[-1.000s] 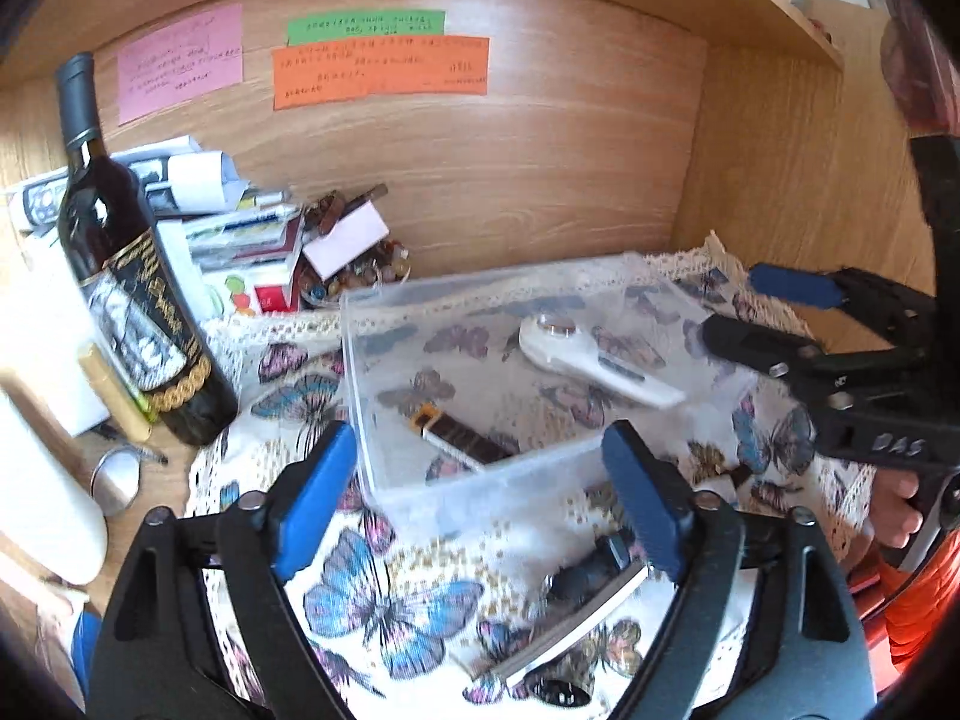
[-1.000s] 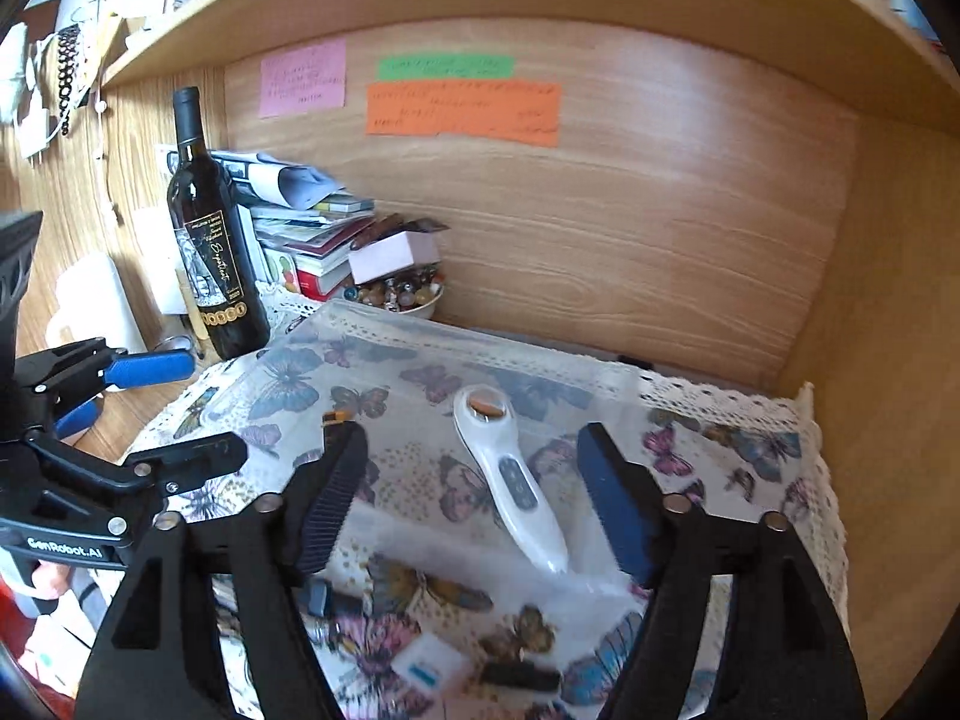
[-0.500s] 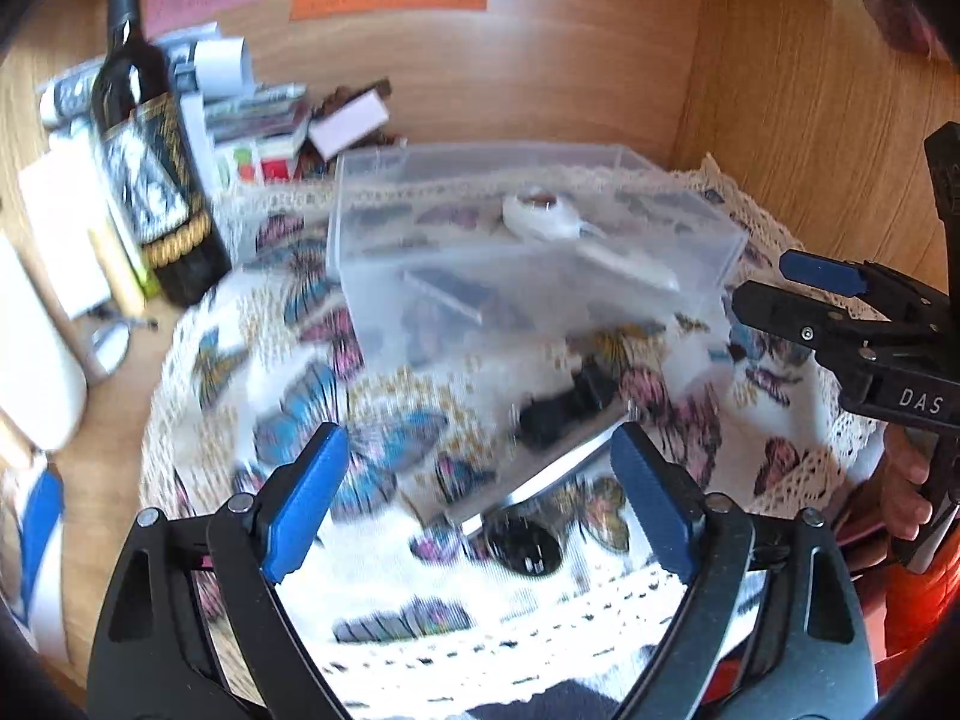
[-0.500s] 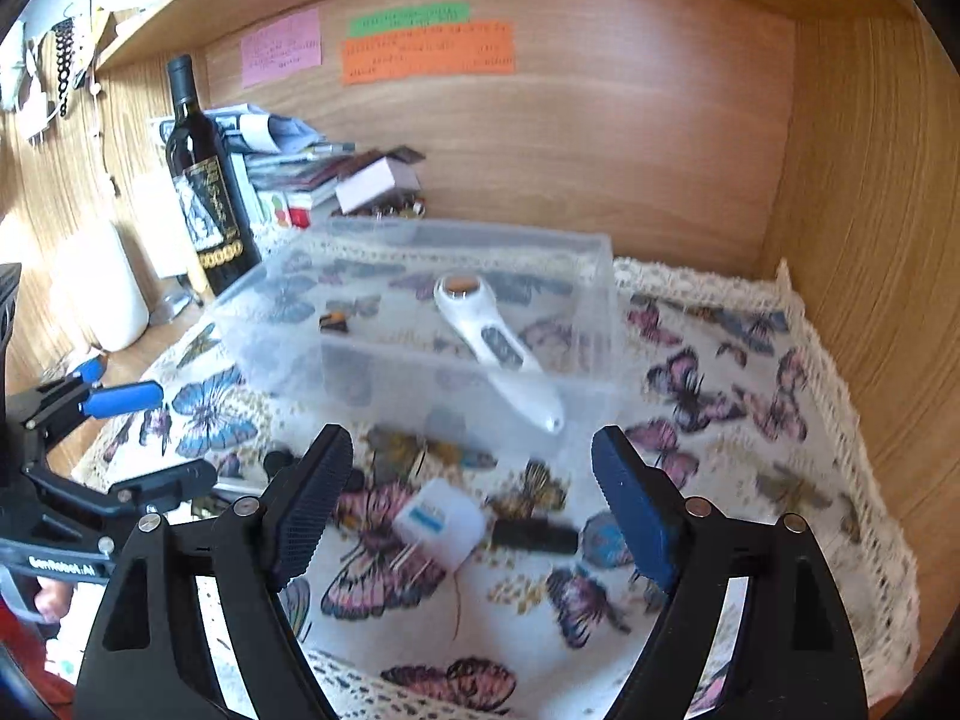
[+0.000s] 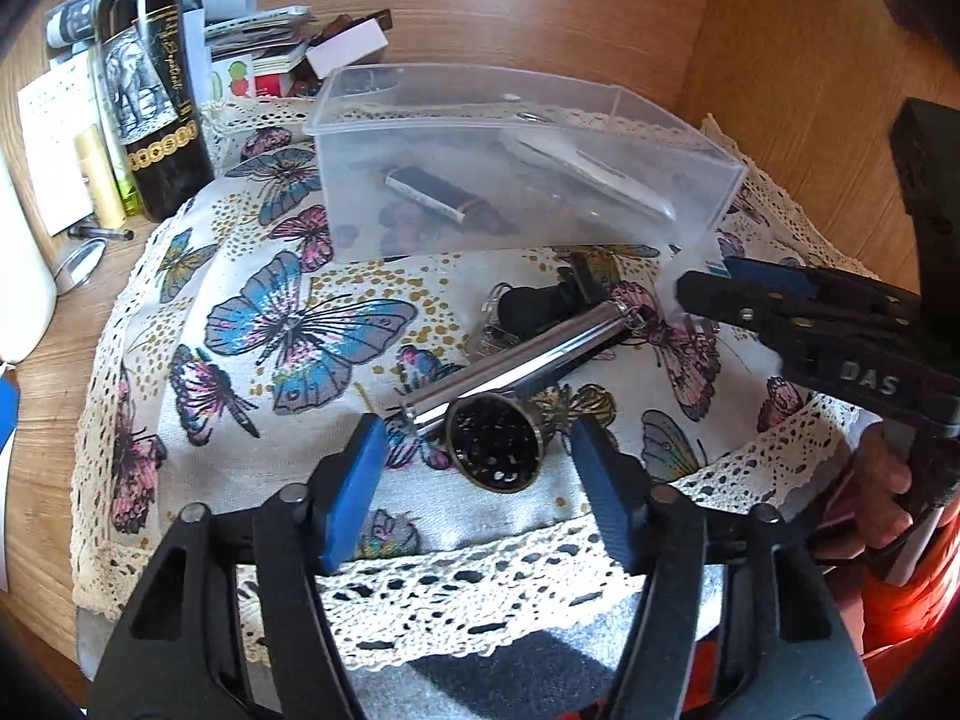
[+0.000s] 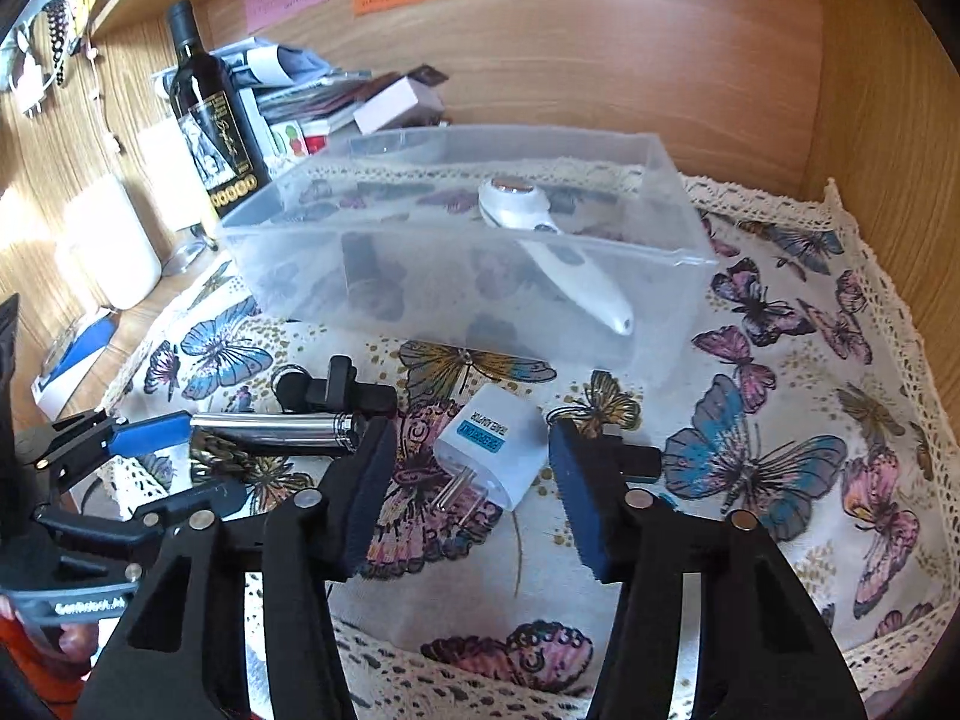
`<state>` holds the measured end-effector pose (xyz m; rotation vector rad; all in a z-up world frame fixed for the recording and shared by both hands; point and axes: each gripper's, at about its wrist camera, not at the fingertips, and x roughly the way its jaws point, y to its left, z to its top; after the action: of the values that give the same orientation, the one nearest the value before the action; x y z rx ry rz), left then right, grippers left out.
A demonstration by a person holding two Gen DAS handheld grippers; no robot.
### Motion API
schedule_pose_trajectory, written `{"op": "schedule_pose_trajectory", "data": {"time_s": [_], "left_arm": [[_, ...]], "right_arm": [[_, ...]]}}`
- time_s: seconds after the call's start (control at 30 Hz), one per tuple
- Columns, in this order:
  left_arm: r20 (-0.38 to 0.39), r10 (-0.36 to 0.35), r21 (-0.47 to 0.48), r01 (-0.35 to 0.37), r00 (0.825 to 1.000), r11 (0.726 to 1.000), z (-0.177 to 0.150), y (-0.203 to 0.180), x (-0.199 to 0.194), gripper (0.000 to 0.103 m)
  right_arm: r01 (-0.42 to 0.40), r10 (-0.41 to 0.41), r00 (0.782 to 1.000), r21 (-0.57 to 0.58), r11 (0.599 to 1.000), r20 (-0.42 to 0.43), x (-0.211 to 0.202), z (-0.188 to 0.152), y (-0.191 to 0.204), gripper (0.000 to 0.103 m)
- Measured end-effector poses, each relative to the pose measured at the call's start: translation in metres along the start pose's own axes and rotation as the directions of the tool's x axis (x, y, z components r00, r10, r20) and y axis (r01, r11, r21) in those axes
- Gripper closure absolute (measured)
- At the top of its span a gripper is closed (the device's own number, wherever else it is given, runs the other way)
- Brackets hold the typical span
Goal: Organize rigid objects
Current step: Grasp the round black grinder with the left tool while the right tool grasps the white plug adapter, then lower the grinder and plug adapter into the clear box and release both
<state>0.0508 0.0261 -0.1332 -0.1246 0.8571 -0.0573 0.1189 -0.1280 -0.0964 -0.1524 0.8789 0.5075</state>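
A clear plastic box (image 5: 540, 90) (image 6: 282, 228) stands on the butterfly cloth; inside lie a white handheld device (image 6: 570, 264) and a small dark brown lighter-like item (image 5: 432, 195). In front of the box lie a chrome tube (image 5: 516, 360) (image 6: 270, 426), a round dark strainer-like piece (image 5: 495, 447), a black clip object (image 5: 540, 303) (image 6: 336, 390) and a white plug adapter (image 6: 489, 453). My left gripper (image 5: 480, 474) is open, its pads either side of the round piece. My right gripper (image 6: 471, 468) is open, straddling the white adapter.
A dark wine bottle (image 5: 150, 78) (image 6: 210, 114) stands left of the box, with stacked papers and books (image 6: 312, 96) behind it. A white container (image 6: 114, 240) stands at far left. Wooden walls close the back and right (image 6: 870, 120). The lace cloth edge (image 5: 480, 588) hangs at the front.
Both grippers pulled back from above the box and dropped low toward the front items; the left now brackets the round piece, the right the white adapter.
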Motion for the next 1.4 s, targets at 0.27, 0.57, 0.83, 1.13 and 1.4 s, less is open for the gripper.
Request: {"op": "schedule_pose_trajectory", "data": {"time_s": [0.27,0.57,0.83,1.13,1.4], "left_arm": [[0.018,0.003,0.005,-0.003,1.000,1.000,0.002,0.003,0.001,0.070],[0.063,0.013,-0.003,-0.013,0.998,1.000,0.008,0.010,-0.017,0.070],[0.167,0.005,-0.001,-0.004,0.986,1.000,0.040,0.013,-0.035,0.070],[0.250,0.001,0.020,-0.006,0.968,1.000,0.084,0.013,-0.042,0.070],[0.242,-0.007,0.027,0.001,0.970,1.000,0.121,0.024,-0.028,0.070]], "right_arm": [[-0.007,0.008,0.999,0.032,0.999,-0.041,0.015,-0.002,-0.006,0.069],[0.013,-0.014,0.999,0.028,1.000,0.039,-0.009,0.005,-0.008,0.069],[0.024,-0.029,0.991,0.035,0.999,0.134,-0.032,0.022,-0.010,0.069],[0.043,-0.051,0.971,0.035,0.998,0.234,-0.051,0.049,-0.016,0.069],[0.059,-0.063,0.964,0.022,0.998,0.259,-0.042,0.074,-0.023,0.069]]}}
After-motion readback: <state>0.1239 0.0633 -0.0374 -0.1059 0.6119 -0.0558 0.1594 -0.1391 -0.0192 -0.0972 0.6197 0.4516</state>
